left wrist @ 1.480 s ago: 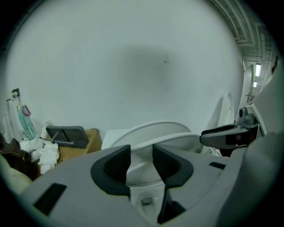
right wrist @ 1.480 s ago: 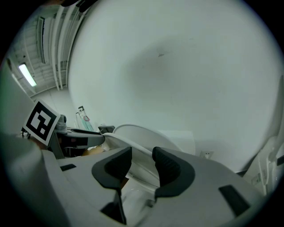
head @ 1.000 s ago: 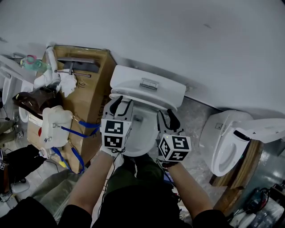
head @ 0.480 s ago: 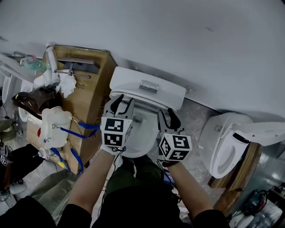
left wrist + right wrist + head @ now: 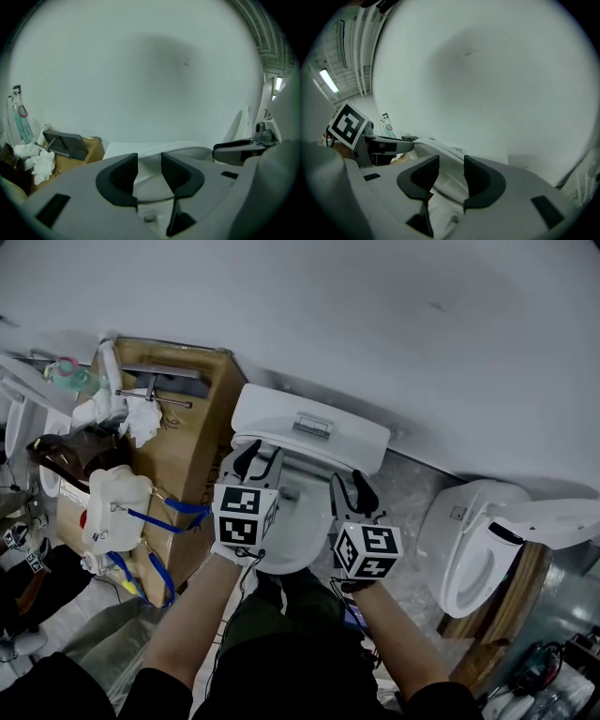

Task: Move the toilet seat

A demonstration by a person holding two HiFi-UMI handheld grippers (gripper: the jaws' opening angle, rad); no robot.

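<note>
Head view: left claw (image 5: pixel 258 461) and right claw (image 5: pixel 352 487) are side by side above a white toilet, one at each edge of the bowl. Toilet seat (image 5: pixel 305 521) lies down on the bowl, between and just below both claws. Cistern (image 5: pixel 309 427) is just ahead of them. Left gripper view: left claw (image 5: pixel 149 161) jaws apart, gripping nothing, with white seat edge showing through the gap. Right gripper view: right claw (image 5: pixel 451 164) the same. Cardboard box (image 5: pixel 187 432) is left of the left claw.
</note>
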